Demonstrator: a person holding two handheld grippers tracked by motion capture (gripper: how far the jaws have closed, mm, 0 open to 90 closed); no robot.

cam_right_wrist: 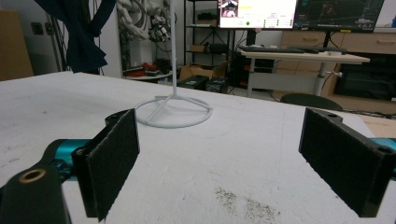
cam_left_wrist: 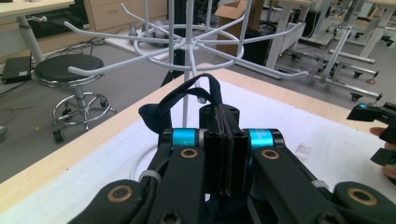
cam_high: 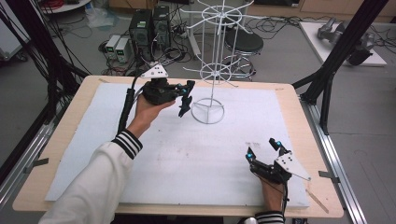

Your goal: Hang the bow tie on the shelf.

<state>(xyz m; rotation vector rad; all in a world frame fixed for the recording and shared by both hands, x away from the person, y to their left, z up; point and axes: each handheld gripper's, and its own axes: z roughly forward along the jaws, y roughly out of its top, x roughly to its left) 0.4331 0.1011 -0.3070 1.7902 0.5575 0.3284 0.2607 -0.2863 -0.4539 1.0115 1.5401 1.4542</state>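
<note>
While the left gripper (cam_high: 186, 98) pinches a dark limp strap (cam_left_wrist: 187, 95) at 11 o'clock, right gripper (cam_high: 265, 150) jaws stand spread.

Your white sleeves (cam_high: 95, 186) have dark striped cuffs, and both black grippers have blue parts, brass screws and grey plates.

Even bright indoor light, soft shadows, slight blur

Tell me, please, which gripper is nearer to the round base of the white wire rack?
The left gripper, shut on a dark strap, hangs just beside the rack base. The right gripper, open, rests far off at the table's near right edge.
</note>
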